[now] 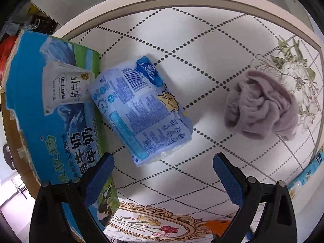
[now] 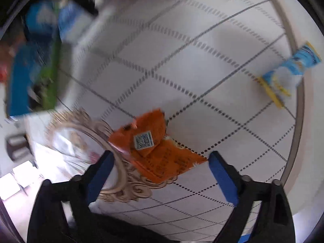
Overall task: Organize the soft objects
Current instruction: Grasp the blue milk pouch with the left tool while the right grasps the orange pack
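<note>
Fingers of both grippers are standing spread, empty; the right gripper point(image 2: 159, 160) is hovering over the crinkly orange plastic packet point(image 2: 154, 151) on the white quilted tablecloth point(image 2: 202, 70); better lowering squarely before pinching; the left gripper point(image 1: 163, 162) is waiting near the blue-printed soft tissue pack point(image 1: 139, 109) beside the blue milk carton box point(image 1: 40, 105).

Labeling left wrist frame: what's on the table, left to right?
Milk carton box → blue tissue pack → crumpled purple cloth → another blue pack at the right edge, mostly cut off.
</note>
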Demonstrator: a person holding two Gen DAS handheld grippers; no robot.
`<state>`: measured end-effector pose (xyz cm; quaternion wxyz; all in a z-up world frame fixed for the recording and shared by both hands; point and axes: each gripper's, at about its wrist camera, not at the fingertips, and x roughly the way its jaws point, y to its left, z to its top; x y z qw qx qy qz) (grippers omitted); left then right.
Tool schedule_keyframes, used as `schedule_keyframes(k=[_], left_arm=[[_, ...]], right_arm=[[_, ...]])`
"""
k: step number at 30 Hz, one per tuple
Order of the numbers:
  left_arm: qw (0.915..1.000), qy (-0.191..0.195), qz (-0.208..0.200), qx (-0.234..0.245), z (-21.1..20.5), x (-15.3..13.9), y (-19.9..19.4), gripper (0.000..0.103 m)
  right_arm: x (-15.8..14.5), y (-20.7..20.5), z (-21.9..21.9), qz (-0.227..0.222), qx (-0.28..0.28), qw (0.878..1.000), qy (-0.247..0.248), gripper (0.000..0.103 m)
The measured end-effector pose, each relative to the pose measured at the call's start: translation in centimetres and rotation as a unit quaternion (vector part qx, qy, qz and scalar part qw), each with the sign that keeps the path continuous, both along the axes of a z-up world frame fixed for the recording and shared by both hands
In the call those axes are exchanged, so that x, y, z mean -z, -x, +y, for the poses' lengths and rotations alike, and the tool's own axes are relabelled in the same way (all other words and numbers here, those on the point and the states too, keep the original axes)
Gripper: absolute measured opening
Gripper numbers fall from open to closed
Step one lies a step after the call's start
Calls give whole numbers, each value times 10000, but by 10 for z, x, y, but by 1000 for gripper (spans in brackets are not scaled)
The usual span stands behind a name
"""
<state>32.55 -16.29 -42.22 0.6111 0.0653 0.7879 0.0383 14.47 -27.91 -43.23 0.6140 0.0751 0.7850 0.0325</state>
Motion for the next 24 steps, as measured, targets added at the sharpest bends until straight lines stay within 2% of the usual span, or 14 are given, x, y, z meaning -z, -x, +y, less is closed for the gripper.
schedule_keyframes(k=[1,2,3,4,5,6,7,8,13,18,20,21,22,24], left_arm=[[10000,-20,-17,-12,1,3,-3,100],[10000,-26,-59,-6,0,5,-5,100],[9999,-33,-103,23,-2,9,-10,100],[9998,-73,-150,86,-4,14,-12,95],[9998,-91,-166,104,-4,19,-15,81],[9998,-71,-206,43,-3,20,-15,78],[9994,60,-325,-128,0,18,-17,65],[9991,84,-380,-156,0,17,-17,61],[9982,303,-491,143,-10,9,4,58],[9934,708,-304,844,-29,3,63,58],[9902,857,-153,1093,-34,4,83,60],[9893,950,-25,1104,-32,5,92,60],[9893,1009,26,1051,-30,6,96,60],[9891,1277,85,727,-19,6,102,61]], right_arm=[[5,2,1,50,10,10000,-58,60],[5,3,-2,9,136,9998,-108,59],[4,3,-4,-14,209,9997,-110,53],[2,3,-7,-43,266,9996,-86,47],[0,2,-11,-71,322,9995,-5,46],[-2,2,-14,-96,348,9993,58,45],[-3,1,-18,-118,379,9991,122,44],[-5,0,-22,-131,440,9989,137,44],[-14,-4,-42,-241,694,9971,190,43],[-20,-8,-59,-301,1018,9943,112,44],[-21,-9,-63,-283,1073,9938,-25,46],[-23,-9,-66,-296,1097,9935,-92,52],[-26,-9,-71,-342,1105,9932,-135,67],[-31,-9,-72,-441,1077,9932,-80,79]])
